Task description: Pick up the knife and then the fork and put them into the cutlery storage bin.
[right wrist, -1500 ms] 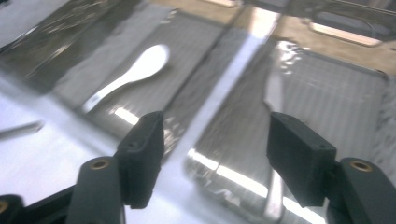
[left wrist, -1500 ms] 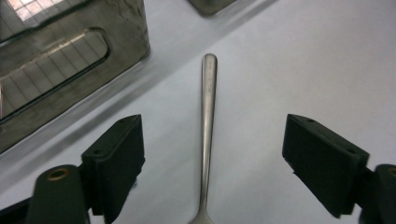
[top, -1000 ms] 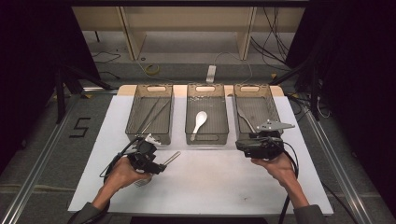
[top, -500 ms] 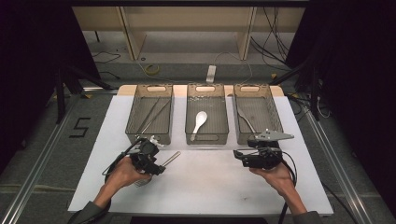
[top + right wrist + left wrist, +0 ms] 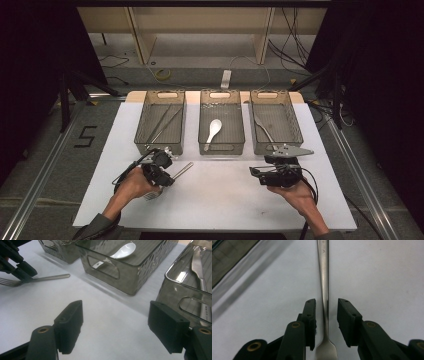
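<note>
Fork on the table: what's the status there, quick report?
Left gripper fingers just been closing around the fork, slim gaps left, no grip yet. Right gripper open, empty. Nothing in the way.

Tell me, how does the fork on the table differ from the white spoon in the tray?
The fork is grey metal with a long thin handle; the spoon is white, short and broad-bowled. The fork lies on the white table in front of the trays, its handle between the jaws of the left gripper, which have just been closing; the spoon rests untouched in the middle tray. Both lie flat.
</note>
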The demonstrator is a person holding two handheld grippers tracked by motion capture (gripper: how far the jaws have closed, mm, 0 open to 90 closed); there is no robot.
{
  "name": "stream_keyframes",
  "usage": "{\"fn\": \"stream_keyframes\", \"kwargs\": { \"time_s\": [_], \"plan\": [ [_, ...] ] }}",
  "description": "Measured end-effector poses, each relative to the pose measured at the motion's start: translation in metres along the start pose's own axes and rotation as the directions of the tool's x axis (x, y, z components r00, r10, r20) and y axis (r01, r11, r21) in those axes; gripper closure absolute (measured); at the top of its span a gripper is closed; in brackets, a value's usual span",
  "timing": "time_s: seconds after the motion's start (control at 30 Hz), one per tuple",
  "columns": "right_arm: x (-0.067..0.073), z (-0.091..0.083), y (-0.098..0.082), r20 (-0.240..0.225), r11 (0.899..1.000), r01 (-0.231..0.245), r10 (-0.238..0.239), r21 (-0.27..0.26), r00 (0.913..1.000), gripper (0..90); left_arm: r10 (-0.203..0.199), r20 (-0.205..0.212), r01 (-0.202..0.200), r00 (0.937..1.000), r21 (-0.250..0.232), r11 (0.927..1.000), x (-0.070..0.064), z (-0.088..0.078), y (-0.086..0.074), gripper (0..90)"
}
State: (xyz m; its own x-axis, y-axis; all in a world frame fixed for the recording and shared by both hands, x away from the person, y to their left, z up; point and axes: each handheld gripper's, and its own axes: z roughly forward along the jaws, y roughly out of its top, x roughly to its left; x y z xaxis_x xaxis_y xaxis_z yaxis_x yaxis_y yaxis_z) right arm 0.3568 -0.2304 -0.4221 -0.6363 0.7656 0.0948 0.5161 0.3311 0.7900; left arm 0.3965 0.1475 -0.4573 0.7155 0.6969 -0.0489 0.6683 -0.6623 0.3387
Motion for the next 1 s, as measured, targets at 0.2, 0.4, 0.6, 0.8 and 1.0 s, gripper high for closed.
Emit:
{"fn": "stream_keyframes", "kwargs": {
  "time_s": [0.2,0.4,0.6,0.8,1.0],
  "plan": [
    [0.0009,0.0017,-0.001,0.001,1.0,0.007,-0.007,0.006,1.0,29.3,0.01,0.002,-0.01,0.9999,0.015,0.9998,-0.0001,0.0026,0.0011,73.9],
    [0.0009,0.0021,-0.0008,-0.002,1.0,0.008,-0.008,0.006,1.0,29.5,0.015,-0.001,-0.015,0.9999,0.036,0.9993,-0.0015,0.0076,0.003,77.4],
    [0.0011,0.0029,-0.0008,-0.003,1.0,0.01,-0.01,0.01,0.9999,29.6,0.036,-0.015,-0.035,0.9993,0.049,0.9982,-0.0023,0.0079,0.0048,81.0],
    [0.0002,0.0022,-0.0006,0.001,1.0,0.004,-0.004,0.007,1.0,29.8,0.063,-0.023,-0.062,0.9977,0.043,0.9971,-0.0039,0.008,0.0046,82.8],
    [0.0008,0.0021,-0.0006,-0.003,1.0,0.007,-0.007,0.006,1.0,30.0,0.07,-0.013,-0.07,0.9974,0.012,0.9975,-0.0061,0.0043,0.0053,83.2]
  ]
}}
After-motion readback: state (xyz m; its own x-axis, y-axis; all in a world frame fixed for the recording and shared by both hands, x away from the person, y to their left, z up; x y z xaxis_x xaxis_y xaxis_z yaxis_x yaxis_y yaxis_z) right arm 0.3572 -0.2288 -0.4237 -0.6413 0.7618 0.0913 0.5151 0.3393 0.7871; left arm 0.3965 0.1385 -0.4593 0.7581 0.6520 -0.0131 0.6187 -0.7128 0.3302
